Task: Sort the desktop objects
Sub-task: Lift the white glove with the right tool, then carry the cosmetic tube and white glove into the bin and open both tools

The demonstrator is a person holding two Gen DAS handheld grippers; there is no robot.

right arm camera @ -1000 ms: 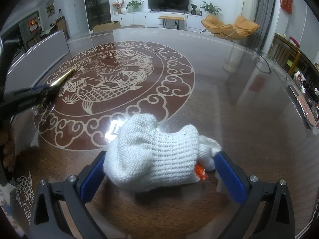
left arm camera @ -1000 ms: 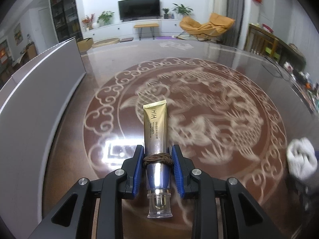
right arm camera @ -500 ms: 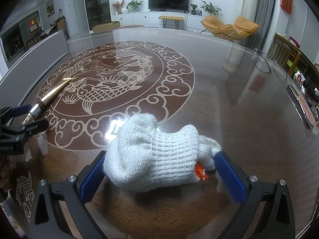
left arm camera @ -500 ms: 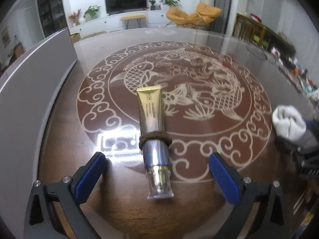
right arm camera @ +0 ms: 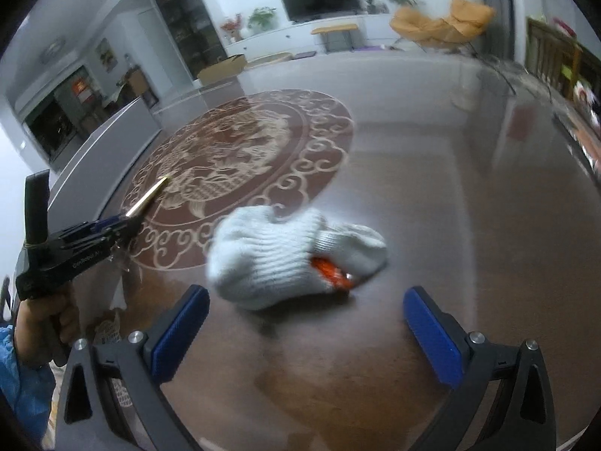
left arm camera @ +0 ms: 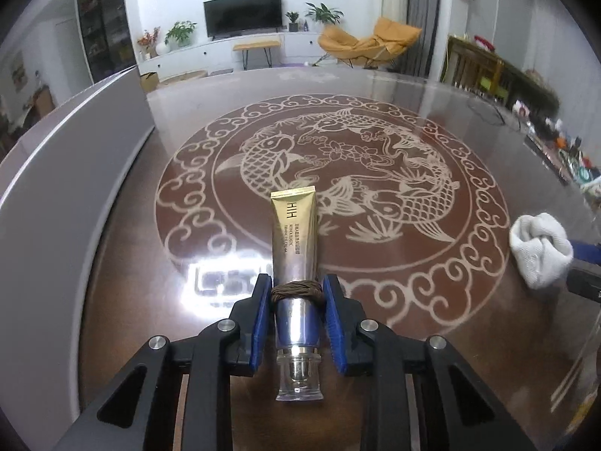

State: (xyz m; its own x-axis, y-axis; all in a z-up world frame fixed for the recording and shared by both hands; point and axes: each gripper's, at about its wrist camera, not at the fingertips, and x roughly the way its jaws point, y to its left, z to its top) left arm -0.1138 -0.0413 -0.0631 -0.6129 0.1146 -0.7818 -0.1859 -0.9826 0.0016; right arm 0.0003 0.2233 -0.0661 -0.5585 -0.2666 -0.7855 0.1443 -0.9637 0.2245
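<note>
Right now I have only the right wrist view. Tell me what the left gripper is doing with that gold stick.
Observer: It is a gold tube, and it lies between the jaws of the left gripper, which are closing.
Operator: Say where the pads land.
Observer: The pads meet a brown cord wound round the tube.
Operator: Give me the cap end.
Observer: The clear cap points back toward the camera, behind the pads; the letters HIH sit near the far flat end.

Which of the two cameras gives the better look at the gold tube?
The left wrist view: the gold tube lies full length, lettering and clear cap visible, as the closing left gripper clamps it. The right wrist view shows only a thin gold sliver.
</note>
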